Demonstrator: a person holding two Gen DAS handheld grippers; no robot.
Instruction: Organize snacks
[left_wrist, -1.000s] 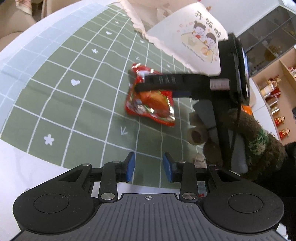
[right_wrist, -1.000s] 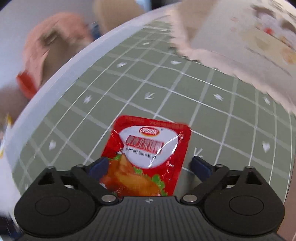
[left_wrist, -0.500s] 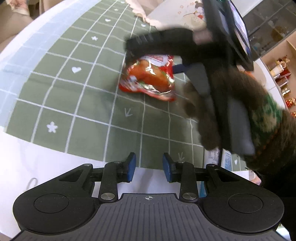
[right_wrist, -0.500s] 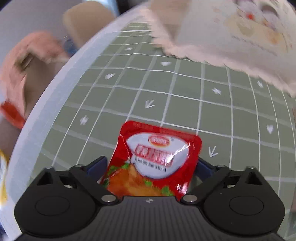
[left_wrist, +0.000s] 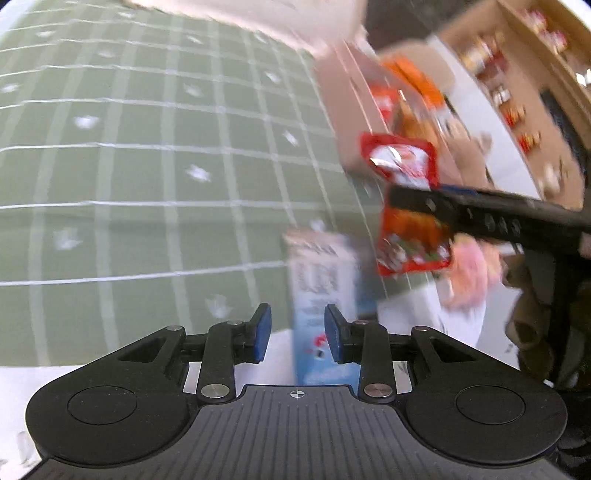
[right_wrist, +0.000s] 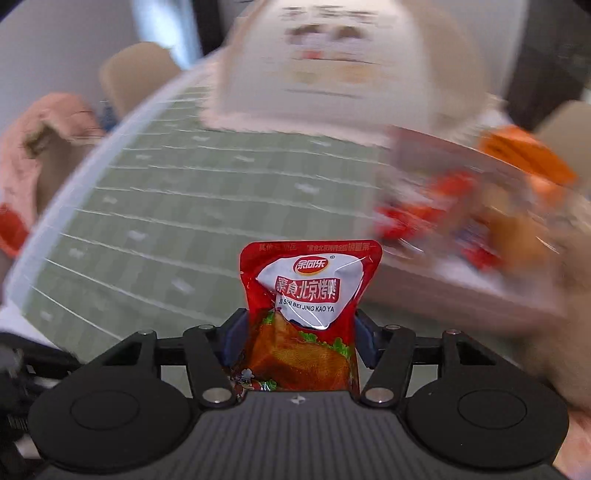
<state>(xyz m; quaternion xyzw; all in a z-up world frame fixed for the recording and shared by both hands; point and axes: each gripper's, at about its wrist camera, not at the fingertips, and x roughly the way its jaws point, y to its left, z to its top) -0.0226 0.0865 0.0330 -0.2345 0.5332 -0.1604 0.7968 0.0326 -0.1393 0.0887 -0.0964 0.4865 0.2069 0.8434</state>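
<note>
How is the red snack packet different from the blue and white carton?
The red snack packet is a soft, crinkly pouch; the blue and white carton is a stiff box. The packet is pinched in the right gripper above the table; the carton stands on the table, with nothing gripping it. Both have printed wrappers.

The red snack packet (right_wrist: 308, 314) is glossy foil-like film, creased, catching highlights. The green gridded tablecloth (left_wrist: 129, 184) looks matt and soft. The right gripper (right_wrist: 301, 332) body is matt black ribbed plastic with bright metal pivot pins.
</note>
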